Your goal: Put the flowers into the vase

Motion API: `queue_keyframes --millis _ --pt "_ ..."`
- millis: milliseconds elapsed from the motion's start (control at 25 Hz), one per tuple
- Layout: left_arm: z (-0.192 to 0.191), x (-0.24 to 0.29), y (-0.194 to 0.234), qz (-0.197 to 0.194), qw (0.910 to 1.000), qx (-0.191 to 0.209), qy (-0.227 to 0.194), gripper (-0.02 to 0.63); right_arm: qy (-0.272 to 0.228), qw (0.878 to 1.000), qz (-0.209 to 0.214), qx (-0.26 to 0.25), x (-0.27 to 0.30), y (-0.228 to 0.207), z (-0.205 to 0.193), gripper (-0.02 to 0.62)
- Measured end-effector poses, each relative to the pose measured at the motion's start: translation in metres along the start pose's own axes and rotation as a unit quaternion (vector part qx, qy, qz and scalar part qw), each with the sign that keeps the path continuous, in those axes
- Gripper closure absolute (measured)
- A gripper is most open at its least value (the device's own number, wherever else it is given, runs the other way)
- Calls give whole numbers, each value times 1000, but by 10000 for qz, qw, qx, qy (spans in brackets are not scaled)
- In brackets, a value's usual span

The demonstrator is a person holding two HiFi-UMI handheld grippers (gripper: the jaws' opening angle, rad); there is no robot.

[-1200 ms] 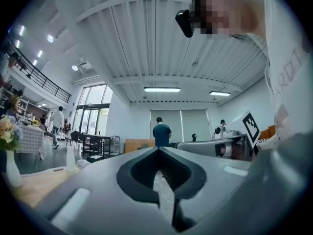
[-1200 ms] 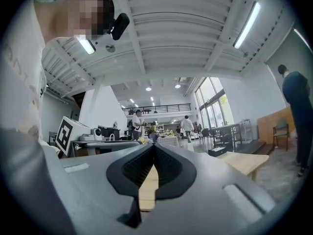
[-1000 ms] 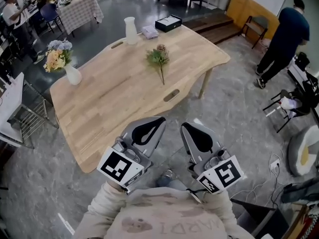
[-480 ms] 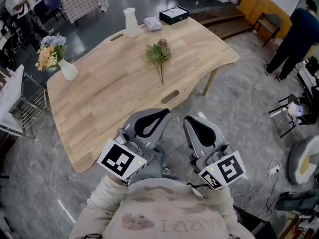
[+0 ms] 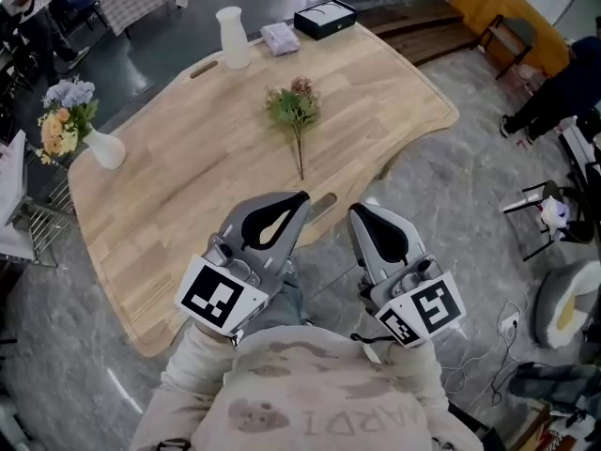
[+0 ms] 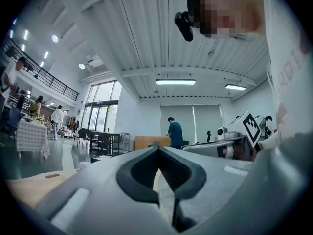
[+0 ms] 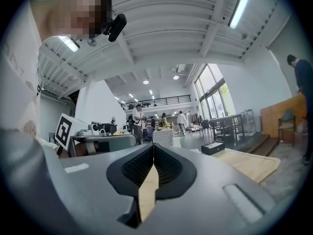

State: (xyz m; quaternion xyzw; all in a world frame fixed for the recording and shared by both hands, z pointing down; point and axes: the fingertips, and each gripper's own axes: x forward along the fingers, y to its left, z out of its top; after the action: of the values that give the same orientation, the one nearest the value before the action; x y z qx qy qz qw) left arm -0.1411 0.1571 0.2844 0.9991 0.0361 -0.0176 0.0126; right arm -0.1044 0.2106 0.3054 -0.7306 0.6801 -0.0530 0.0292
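Left hand-held gripper (image 5: 301, 198): jaws together, empty, above the near tabletop (image 5: 188, 191) edge.
Right hand-held gripper (image 5: 356, 211): jaws together, empty.
Flowers (image 5: 295, 111): lying mid-tabletop.
Vase (image 5: 231, 38): upright, far edge, well apart from flowers.

Person wearing a pale beige fabric sweatshirt (image 5: 310, 397) with long sleeves, carrying faded lettering, seemingly upside down. Left gripper (image 5: 299, 199) and right gripper (image 5: 356, 209) showing grey moulded shells lining black ribbed pads, each bearing a white cube (image 5: 214, 297) with black square markers.

We have stepped nearer: our grey left gripper (image 5: 300, 199) and grey right gripper (image 5: 357, 211) now reach the near edge of the pale wooden table (image 5: 188, 181).
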Motion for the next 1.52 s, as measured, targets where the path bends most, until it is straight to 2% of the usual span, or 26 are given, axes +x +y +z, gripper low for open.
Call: queue_keyframes --millis 120,240,480,640,840,1240,1520 --pt "-5 15 36 48 9999 -150 30 605 140 9999 16 68 37 -19 -5 568" --pt "0 27 68 55 9999 -127 -90 605 300 9995 26 105 75 -35 -9 568" --pt "-5 34 122 107 9995 -257 -120 605 605 9981 106 -14 135 -48 -20 566" --pt "-11 37 139 138 9994 -288 -137 605 802 9967 137 33 157 -55 -34 563" --pt "-23 41 151 210 9988 -446 -42 605 1343 9905 42 297 181 -79 -73 552" --pt "-48 51 183 595 9960 -624 237 605 2573 9614 -90 969 226 -133 -173 492" --pt "-60 64 206 809 9940 -627 387 605 3385 9301 -181 1416 251 -166 -244 471"
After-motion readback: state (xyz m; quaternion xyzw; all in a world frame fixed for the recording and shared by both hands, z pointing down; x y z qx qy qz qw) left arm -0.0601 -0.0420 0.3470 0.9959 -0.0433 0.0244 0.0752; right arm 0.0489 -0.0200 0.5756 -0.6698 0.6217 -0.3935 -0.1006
